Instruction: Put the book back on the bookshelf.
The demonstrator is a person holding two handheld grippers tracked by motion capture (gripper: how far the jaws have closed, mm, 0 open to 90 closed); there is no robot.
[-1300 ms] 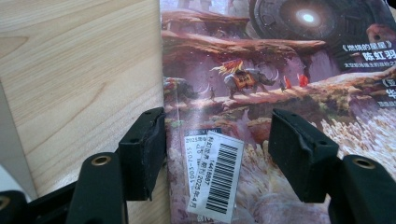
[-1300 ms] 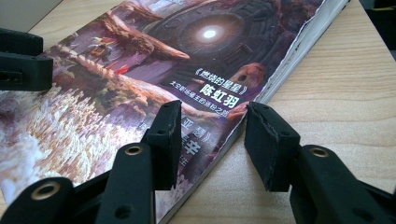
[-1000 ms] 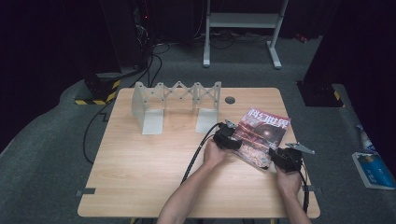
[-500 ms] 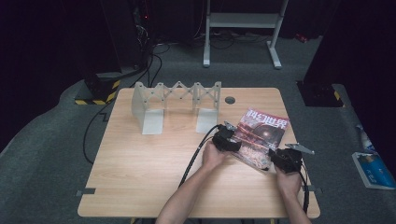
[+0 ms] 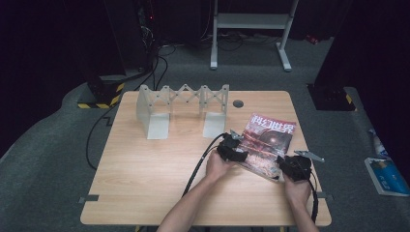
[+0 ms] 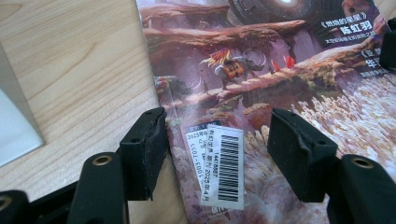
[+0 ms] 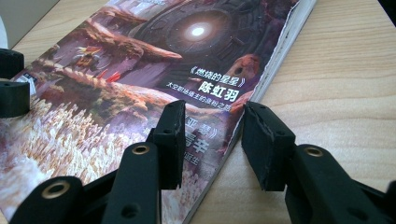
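Note:
A magazine [image 5: 268, 137] with a dark fantasy cover lies flat on the right half of the wooden table [image 5: 159, 174]. My left gripper [image 5: 241, 154] is at its near left corner. Its jaws [image 6: 219, 140] stand open astride the spine, just above a white barcode sticker [image 6: 223, 165]. One pad is over the bare wood, the other over the cover. My right gripper [image 5: 283, 166] is at the magazine's near right edge. Its jaws [image 7: 215, 133] have just been closing, with the page edge [image 7: 261, 88] between them, and a gap still shows at both pads.
A grey folding rack [image 5: 181, 104] stands at the back of the table, with a round hole [image 5: 238, 103] beside it. Black cables [image 5: 200, 162] trail from the left gripper towards the front edge. A blue-and-white item [image 5: 387, 175] lies on the floor to the right.

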